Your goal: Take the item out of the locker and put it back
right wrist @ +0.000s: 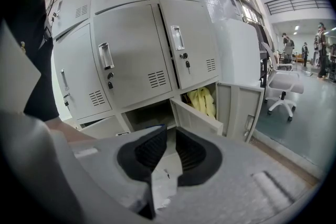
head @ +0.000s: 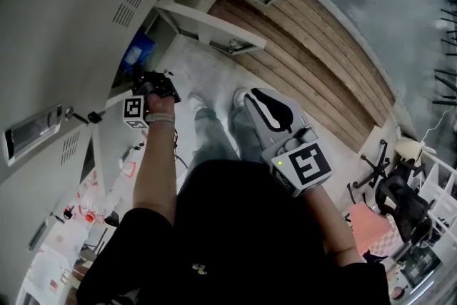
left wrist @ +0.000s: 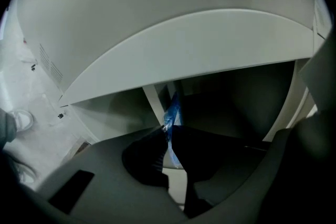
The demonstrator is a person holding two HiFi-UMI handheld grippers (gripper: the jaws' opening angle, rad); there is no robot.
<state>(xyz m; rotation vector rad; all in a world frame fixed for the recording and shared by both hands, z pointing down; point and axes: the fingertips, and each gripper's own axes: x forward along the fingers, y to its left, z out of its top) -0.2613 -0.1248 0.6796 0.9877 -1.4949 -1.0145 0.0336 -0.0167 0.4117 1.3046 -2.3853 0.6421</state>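
Just at locker (head: 78, 3), door (head: 208, 28) alongside.
Pinches blue packet (left wrist: 174, 108) upright, edge-on, in left gripper (left wrist: 167, 130); right gripper (right wrist: 170, 130) narrow, empty.

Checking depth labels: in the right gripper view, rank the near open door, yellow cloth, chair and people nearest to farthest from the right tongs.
1. Near door, centre, just ahead.
2. Yellow cloth, right of centre, beyond that door.
3. Chair, right, farther out.
4. People, far right, background.

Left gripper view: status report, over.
Left gripper shut on blue packet at the open locker. Right gripper open, empty, clear of it. Nothing blocking seen.
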